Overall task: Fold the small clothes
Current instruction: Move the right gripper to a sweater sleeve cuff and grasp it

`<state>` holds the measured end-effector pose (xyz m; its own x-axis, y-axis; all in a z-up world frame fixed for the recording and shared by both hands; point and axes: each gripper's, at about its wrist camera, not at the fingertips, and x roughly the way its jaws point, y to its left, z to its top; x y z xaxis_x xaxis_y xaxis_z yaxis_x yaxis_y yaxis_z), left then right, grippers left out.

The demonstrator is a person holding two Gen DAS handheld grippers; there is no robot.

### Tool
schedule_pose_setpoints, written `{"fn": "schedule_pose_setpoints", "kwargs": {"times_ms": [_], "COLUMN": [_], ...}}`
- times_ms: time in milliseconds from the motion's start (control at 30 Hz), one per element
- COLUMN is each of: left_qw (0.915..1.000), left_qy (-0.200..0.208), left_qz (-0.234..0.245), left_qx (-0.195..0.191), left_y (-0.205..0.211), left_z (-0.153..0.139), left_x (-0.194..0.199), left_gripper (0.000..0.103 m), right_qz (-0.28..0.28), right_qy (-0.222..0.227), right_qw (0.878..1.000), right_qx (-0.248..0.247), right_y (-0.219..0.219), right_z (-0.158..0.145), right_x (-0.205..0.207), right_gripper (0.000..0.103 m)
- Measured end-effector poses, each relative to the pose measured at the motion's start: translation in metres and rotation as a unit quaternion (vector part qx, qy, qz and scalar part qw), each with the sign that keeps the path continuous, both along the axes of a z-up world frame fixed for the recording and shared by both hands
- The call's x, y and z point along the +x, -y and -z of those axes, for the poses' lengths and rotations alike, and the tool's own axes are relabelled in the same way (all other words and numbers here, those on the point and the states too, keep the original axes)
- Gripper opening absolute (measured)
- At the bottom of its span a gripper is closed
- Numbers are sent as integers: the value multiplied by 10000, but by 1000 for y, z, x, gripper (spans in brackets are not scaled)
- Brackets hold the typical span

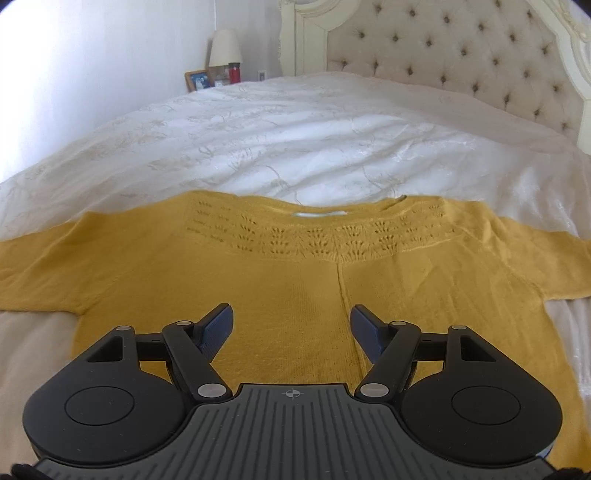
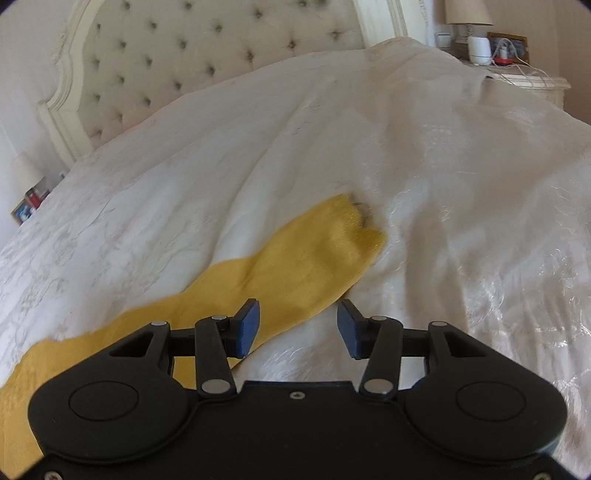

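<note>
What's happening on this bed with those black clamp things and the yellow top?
A person is about to fold a yellow knit sweater spread flat on the white bedspread. The left hand-held gripper hangs open over the sweater's body. The right hand-held gripper is open by one sleeve, gripping nothing. No fold has been made yet.

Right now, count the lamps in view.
2. One lamp stands on the nightstand beside the bed in the left wrist view; the other lamp stands on the opposite nightstand in the right wrist view.
</note>
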<state>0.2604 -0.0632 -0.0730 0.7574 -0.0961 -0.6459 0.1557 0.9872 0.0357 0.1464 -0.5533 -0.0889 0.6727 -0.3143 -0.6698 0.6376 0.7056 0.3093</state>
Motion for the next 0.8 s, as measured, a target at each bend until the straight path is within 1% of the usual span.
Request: {"fn": "schedule_pose_setpoints", "kwargs": {"times_ms": [100,133,167,200,233,300,400,467,500,533,633,667,800], "left_qw": [9995,9994,9996,9998,9999,9996,9994,9994,9994,9993,9989,9986,9979], "left_qy": [-311,-353,-273,-156,-99,-31,-59,-127,-155,-192,-338,-397,-557], "left_qz": [41,18,33,76,121,167,162,160,168,183,260,288,320], "left_qx": [-56,-47,-33,-6,59,239,311,283,262,246,194,171,-68], "left_y": [0,0,0,0,2,7,9,7,6,6,3,2,-9], "left_z": [20,26,30,32,33,36,37,36,35,35,31,29,18], "left_x": [11,12,10,6,4,2,3,7,7,9,12,13,13], "left_gripper": [70,73,75,80,82,84,86,86,86,86,86,86,85], "right_qz": [236,304,354,403,435,465,484,437,384,342,297,230,-195], "right_qy": [1,29,51,80,108,163,267,261,232,183,179,247,565], "right_qw": [9997,9995,9993,9990,9989,9987,9983,9983,9983,9983,9991,9991,9982], "right_qx": [59,81,110,146,162,141,178,293,360,443,257,239,95], "right_y": [15,21,24,29,33,36,42,45,46,46,35,29,2], "right_z": [12,15,18,21,23,25,27,29,29,29,16,10,-29], "right_x": [5,4,5,8,8,12,18,22,25,28,32,33,42], "right_gripper": [56,56,56,56,56,56,56,49,22,14,14,13,13]}}
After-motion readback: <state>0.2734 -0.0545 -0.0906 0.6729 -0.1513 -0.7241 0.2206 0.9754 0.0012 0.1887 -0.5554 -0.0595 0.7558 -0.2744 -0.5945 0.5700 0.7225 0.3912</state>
